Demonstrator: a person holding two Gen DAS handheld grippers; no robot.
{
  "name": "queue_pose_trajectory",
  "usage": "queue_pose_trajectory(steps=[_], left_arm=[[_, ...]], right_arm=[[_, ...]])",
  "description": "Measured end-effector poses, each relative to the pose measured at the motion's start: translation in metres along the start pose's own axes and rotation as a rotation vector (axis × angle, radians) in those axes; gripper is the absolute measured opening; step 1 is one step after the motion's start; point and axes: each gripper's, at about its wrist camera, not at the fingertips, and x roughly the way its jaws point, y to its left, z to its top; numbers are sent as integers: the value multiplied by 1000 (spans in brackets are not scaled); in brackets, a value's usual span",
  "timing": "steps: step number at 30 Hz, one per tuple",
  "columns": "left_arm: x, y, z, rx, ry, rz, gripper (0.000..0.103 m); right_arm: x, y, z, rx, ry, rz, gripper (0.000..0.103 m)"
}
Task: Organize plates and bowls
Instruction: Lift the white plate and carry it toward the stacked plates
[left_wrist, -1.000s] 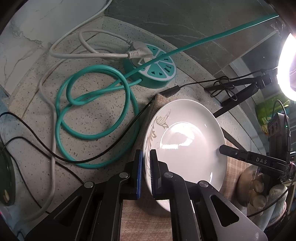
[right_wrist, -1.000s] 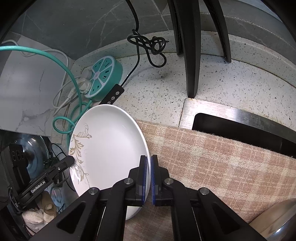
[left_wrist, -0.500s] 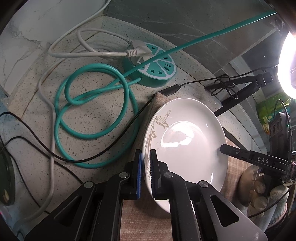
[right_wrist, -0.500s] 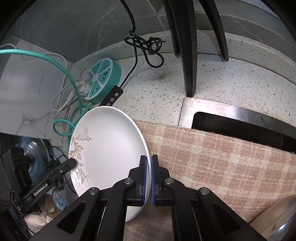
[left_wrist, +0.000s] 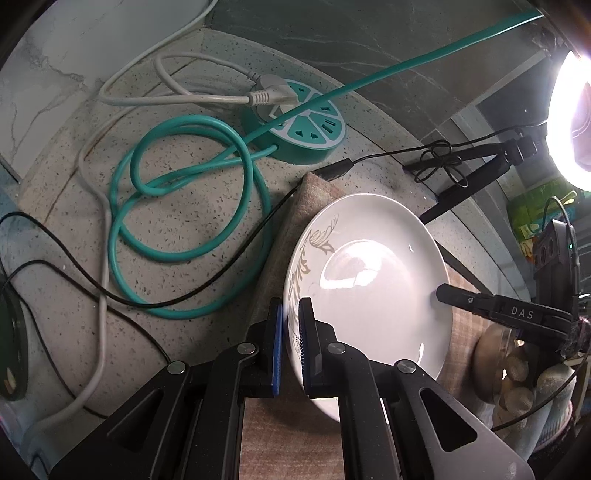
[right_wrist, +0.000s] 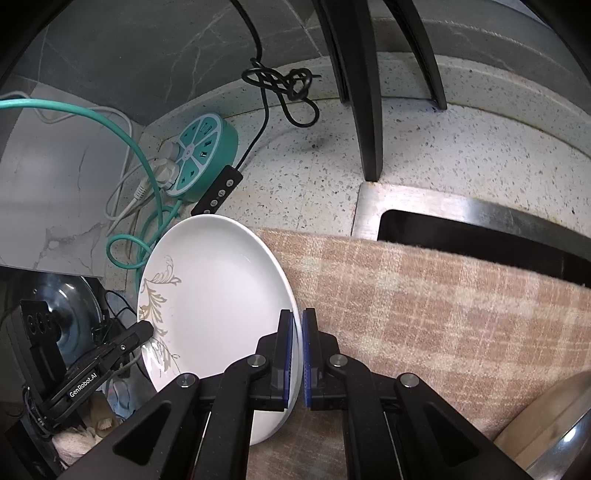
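A: Where's the plate (left_wrist: 373, 291)?

B: Over the checked cloth (right_wrist: 443, 302) on the table (right_wrist: 461, 147), each hand-held gripper clamped on an opposite rim: left (left_wrist: 291, 328), right (right_wrist: 297, 332).

A: Handling?

B: Likely stiff, glazed, slippery, breakable. Rim grips suit it.

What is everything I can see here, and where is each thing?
plate: one, white with a beige leaf pattern, held over the cloth by both tongs.
cloth: one, beige plaid, under the plate, reaching over the sink's edge.
power hub: one, round, teal, on the speckled counter.
teal cable: one, looped beside the hub.
sink: one, steel, behind the cloth.
left tongs: black, blue pads, shut on the plate's rim.
right tongs: black, blue pads, shut on the opposite rim.
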Motion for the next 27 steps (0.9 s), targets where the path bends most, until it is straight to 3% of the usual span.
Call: queue_pose_trajectory(steps=[14, 27], left_arm=[[-31, -15, -11, 34, -42, -33, 6], [-61, -41, -34, 129, -58, -98, 6]], right_arm=[[-39, 4, -23, 14, -60, 17, 5], [-91, 1, -72, 70, -139, 18, 5]])
